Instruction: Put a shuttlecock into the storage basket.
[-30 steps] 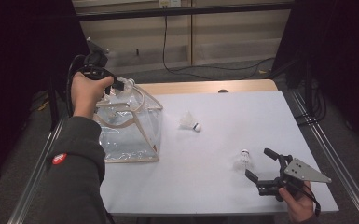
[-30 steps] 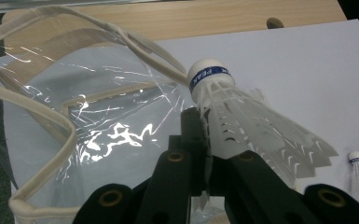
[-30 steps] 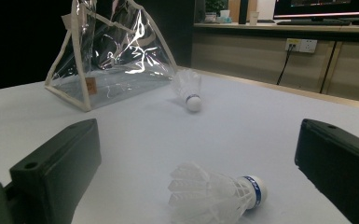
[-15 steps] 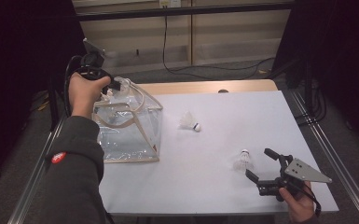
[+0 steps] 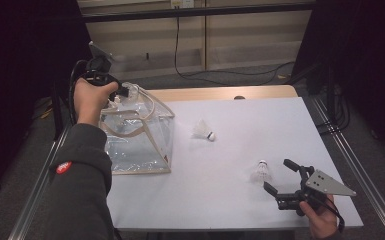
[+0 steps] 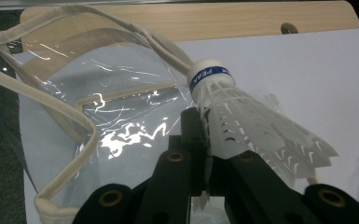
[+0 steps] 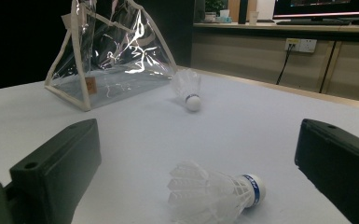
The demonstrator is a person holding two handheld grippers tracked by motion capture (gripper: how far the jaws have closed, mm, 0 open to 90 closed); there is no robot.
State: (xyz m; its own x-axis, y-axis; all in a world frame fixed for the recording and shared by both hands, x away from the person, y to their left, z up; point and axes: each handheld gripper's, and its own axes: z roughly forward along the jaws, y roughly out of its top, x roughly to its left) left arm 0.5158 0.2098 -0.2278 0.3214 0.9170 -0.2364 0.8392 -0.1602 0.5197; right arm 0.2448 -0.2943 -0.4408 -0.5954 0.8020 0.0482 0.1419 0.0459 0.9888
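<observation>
while your left hand (image 5: 91, 97) is raised over the near-left part of the table, the left gripper (image 6: 208, 140) has its jaws pressed together on a white shuttlecock (image 6: 242, 121), pinching the feather skirt just behind the cork. in the left gripper view that shuttlecock's cork, ringed by a blue band, points up and away from the jaws, and it hangs right above the open mouth of the clear plastic bag (image 6: 102, 116). the bag's cream fabric trim and handle loop (image 6: 51, 107) curl around below and to the left of the cork. in the high view the same bag (image 5: 135, 135) stands on the left side of the white table (image 5: 260, 120), directly under your left gripper (image 5: 122, 92).

your right gripper (image 5: 282, 176) sits low at the near-right corner of the table with its jaws spread wide and nothing between the pads. a second shuttlecock (image 5: 261, 171) lies on its side just in front of those open jaws; in the right gripper view it (image 7: 214, 192) rests between the two black jaws but apart from both, cork turned toward the right one. a third shuttlecock (image 5: 203, 130) lies near the middle of the table, between the bag and the second one, cork resting on the surface toward you.
</observation>
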